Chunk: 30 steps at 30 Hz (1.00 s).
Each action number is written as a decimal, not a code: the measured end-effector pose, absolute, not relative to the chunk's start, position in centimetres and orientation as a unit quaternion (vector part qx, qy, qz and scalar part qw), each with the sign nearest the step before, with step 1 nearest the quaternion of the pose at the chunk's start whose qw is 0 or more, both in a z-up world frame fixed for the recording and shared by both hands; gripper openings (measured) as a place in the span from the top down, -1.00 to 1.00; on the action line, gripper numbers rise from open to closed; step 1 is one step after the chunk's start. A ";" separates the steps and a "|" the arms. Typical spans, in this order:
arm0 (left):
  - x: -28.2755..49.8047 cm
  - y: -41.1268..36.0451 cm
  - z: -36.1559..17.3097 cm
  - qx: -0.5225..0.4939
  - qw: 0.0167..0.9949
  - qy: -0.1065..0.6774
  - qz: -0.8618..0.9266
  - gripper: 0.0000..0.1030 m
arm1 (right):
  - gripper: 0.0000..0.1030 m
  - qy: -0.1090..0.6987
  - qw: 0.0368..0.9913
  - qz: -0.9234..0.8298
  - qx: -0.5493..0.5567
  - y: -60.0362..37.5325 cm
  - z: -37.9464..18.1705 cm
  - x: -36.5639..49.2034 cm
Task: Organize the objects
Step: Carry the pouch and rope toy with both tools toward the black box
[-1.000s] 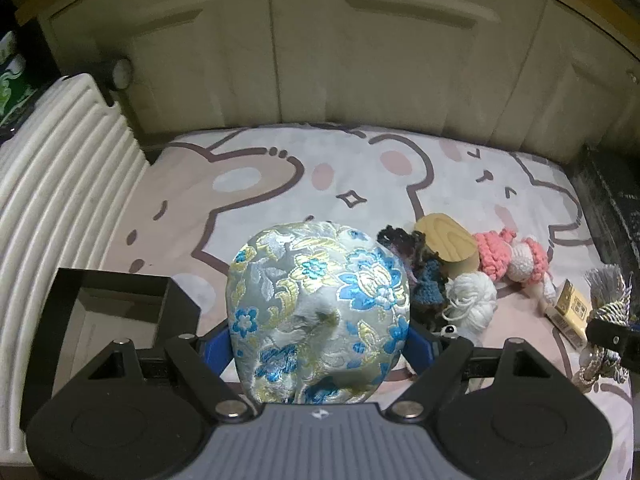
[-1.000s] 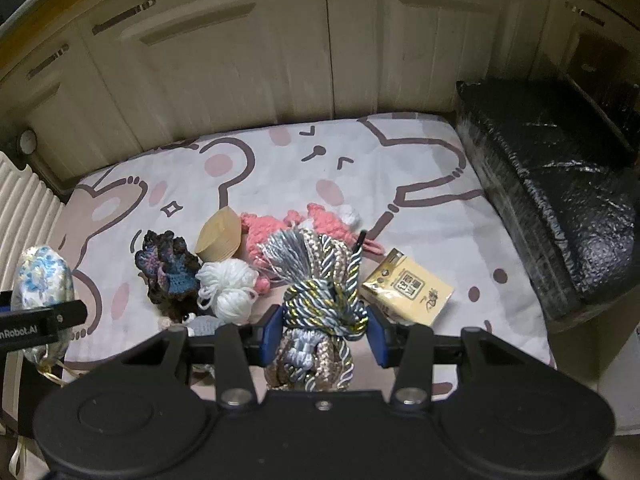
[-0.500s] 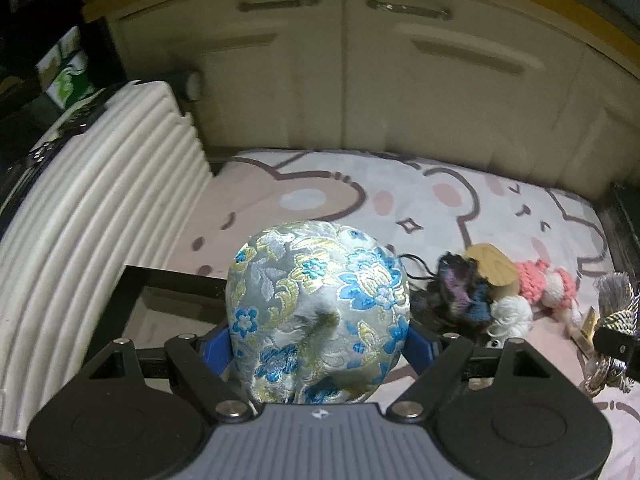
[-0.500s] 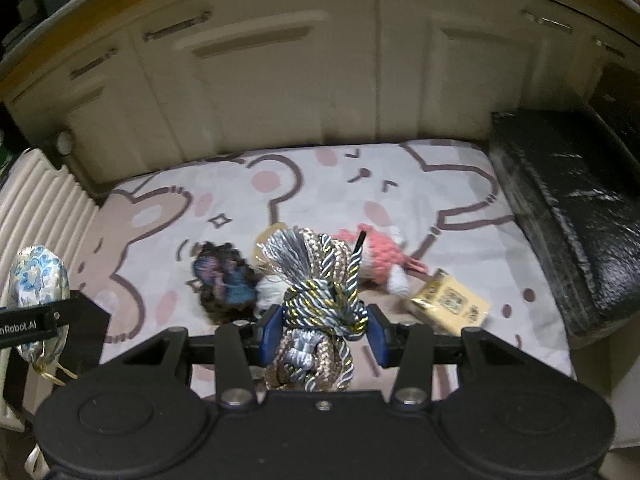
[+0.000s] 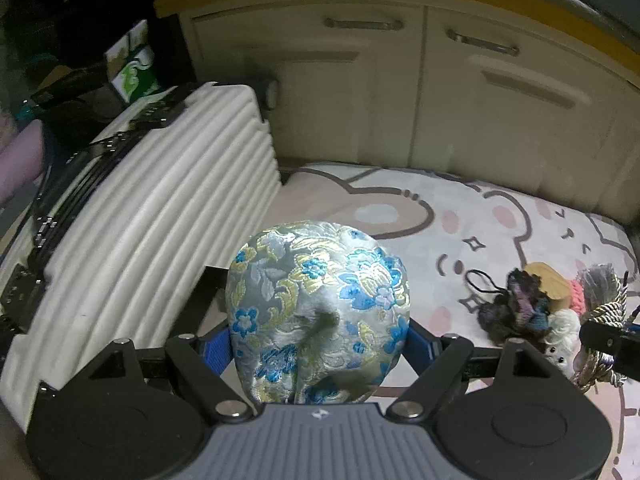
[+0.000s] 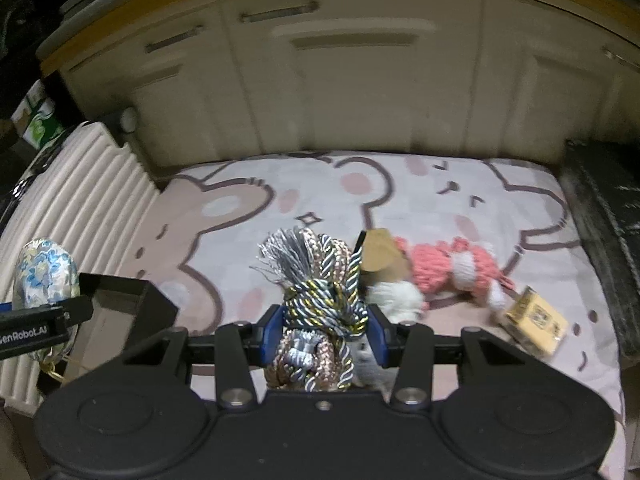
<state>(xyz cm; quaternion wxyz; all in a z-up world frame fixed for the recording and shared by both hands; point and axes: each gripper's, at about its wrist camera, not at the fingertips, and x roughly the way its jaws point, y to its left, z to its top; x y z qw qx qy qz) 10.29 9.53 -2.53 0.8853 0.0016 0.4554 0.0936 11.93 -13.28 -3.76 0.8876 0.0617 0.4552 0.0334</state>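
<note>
While the left gripper (image 5: 318,340) pinches a pouch (image 5: 318,312) and the right gripper (image 6: 322,330) a cord bundle (image 6: 320,304), both loads hide the pads — the black box (image 6: 120,300) is half covered.

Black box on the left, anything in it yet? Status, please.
Left gripper shut on brocade pouch. Right gripper shut on rope knot. Black box looks empty, approach clear.

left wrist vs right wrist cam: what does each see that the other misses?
Only left wrist: the dark crochet piece, unobstructed, and a black looped cord lying on the mat.

Only right wrist: the yellow packet, the black wrapped bundle along the mat's right edge, and the pink knitted toy in full.

Both: the brocade pouch in the left gripper, the knotted tassel cord in the right gripper, the black box, the ribbed white case, the bear-print mat.
</note>
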 end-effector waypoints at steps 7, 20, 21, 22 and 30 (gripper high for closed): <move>9.6 12.6 -2.0 -0.007 0.888 0.445 0.115 -0.62 | 0.11 0.449 0.890 0.065 0.046 -9.3 -3.2 12.0; 8.3 16.8 -0.2 -0.043 0.898 0.413 0.146 -0.62 | 0.11 0.417 0.897 0.140 0.041 -3.5 -1.6 11.5; 8.2 17.1 0.0 -0.045 0.899 0.410 0.147 -0.62 | 0.11 0.416 0.897 0.147 0.040 -2.9 -1.7 11.5; 8.2 17.3 0.1 -0.047 0.899 0.409 0.148 -0.62 | 0.11 0.415 0.896 0.155 0.038 -2.4 -1.7 11.4; 7.5 19.4 0.1 -0.058 0.898 0.405 0.161 -0.62 | 0.11 0.422 0.881 0.206 0.053 0.7 -2.3 11.4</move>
